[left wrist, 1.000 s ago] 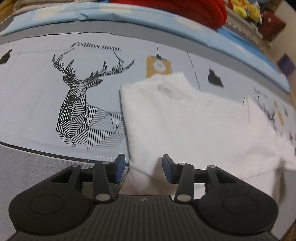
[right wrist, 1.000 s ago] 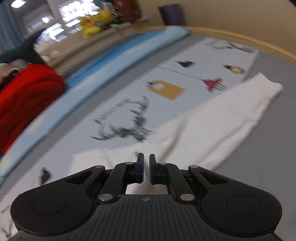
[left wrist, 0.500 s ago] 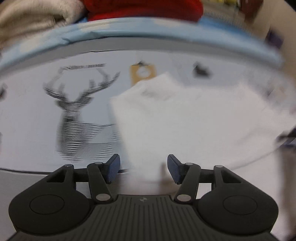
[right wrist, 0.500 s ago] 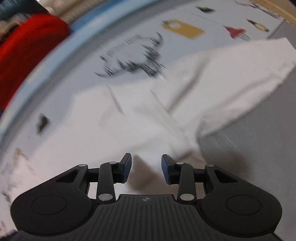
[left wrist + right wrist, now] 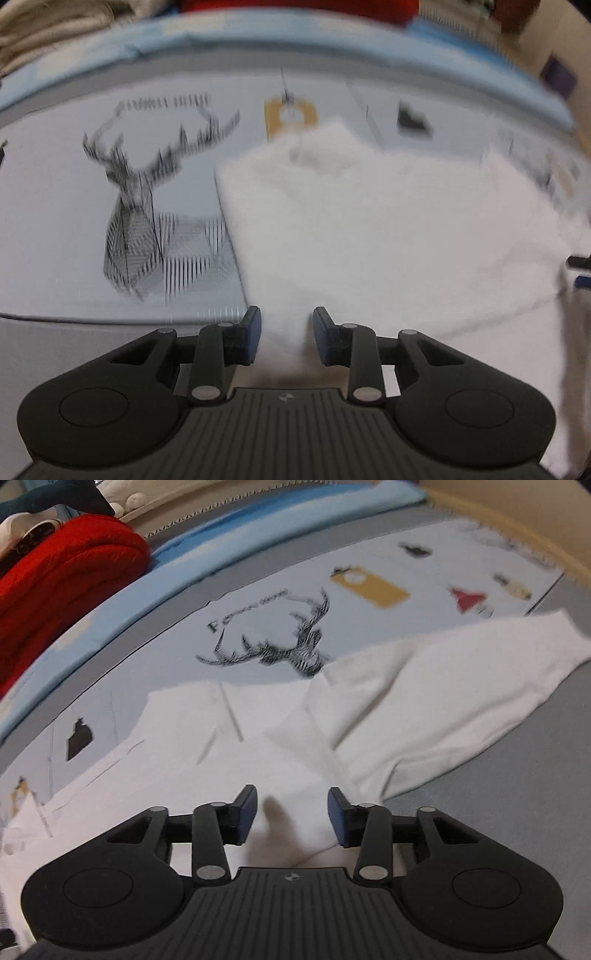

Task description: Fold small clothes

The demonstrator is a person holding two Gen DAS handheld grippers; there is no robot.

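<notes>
**Hem of white garment lying between both sets of open jaws**

Jaws of the left gripper (image 5: 284,338) are standing narrowly apart at the bottom centre of the left wrist view, having just been closing, with a raised tuck of the white garment (image 5: 369,229) sitting between the blue pads; blur is hiding whether the pads are pressing on it yet, though a gap seems to be showing on each side. In the right wrist view, the right gripper (image 5: 291,818) is holding its jaws moderately wide, having just been opening, and the garment's (image 5: 280,746) near edge is lying flat under and between them with nothing gripped.

Both grippers are pointing steeply down at that near edge, so the cloth is lying directly ahead of and below each. The left one looks nearer to a grasp.

Farther up the frames, the garment is spreading across the printed bedsheet (image 5: 74,206), its long axis running left to right in the left wrist view. One sleeve (image 5: 461,686) is stretching toward the upper right of the right wrist view, ending on the grey border.

Beyond it, the deer print (image 5: 288,646) is lying partly covered, and a red blanket (image 5: 62,579) is filling the upper left.
</notes>
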